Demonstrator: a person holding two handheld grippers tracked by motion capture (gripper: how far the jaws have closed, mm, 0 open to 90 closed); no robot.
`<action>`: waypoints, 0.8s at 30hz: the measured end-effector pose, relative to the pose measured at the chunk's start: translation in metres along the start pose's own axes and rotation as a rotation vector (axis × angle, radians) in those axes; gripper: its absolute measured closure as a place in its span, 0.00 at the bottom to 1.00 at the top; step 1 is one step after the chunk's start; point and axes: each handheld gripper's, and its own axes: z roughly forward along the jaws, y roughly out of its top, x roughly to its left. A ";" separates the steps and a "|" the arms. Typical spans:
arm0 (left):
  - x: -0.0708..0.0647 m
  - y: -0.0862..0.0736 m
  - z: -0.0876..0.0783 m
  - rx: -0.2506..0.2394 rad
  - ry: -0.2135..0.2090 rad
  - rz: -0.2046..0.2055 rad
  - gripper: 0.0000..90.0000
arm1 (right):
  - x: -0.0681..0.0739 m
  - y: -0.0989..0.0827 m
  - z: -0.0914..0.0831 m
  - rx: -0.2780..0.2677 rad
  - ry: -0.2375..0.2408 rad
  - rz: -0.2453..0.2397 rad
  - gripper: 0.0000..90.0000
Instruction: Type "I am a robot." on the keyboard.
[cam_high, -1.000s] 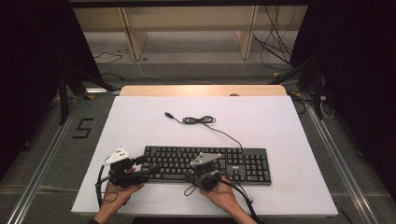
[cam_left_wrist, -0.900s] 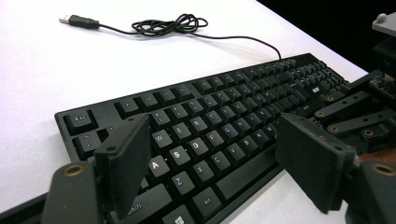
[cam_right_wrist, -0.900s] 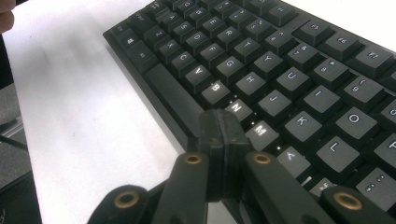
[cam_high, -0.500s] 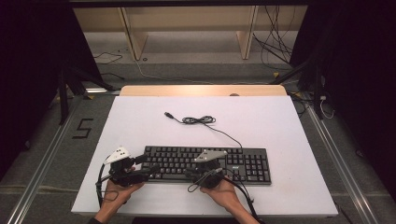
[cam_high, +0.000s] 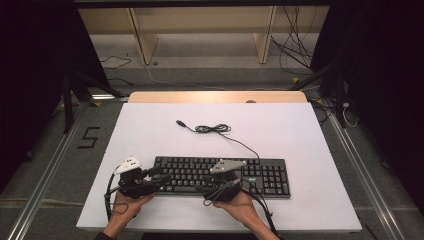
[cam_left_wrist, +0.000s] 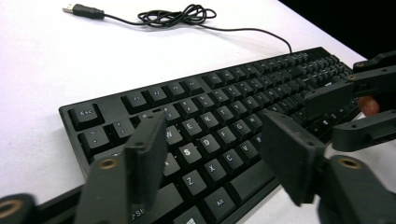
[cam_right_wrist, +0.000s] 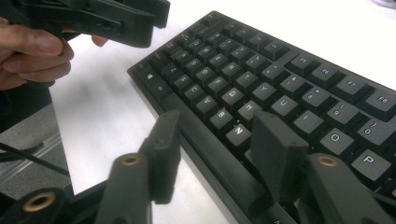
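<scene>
left gripper: jaws apart, just been closing a bit, nothing clamped, lower left of frame
right gripper: was shut, just been opening, now apart
keyboard: same spot, lower center

The high view looks down from above the table's near side; both gripper views peer closely between their jaws, sharing the keyboard.

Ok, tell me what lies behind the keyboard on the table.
Behind the keyboard its black cable lies loosely coiled on the white table, ending in an unplugged USB plug. What is under the keyboard is covered.
</scene>
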 end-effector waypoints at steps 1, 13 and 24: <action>0.000 0.000 0.001 0.005 0.001 -0.001 0.49 | 0.000 0.000 0.000 0.000 0.001 -0.001 0.57; 0.008 -0.001 0.008 0.052 0.058 -0.015 0.69 | 0.000 0.001 -0.005 -0.028 -0.006 -0.002 0.47; 0.012 -0.001 0.015 0.099 0.088 0.002 0.91 | 0.001 -0.001 -0.008 -0.036 -0.008 -0.010 0.42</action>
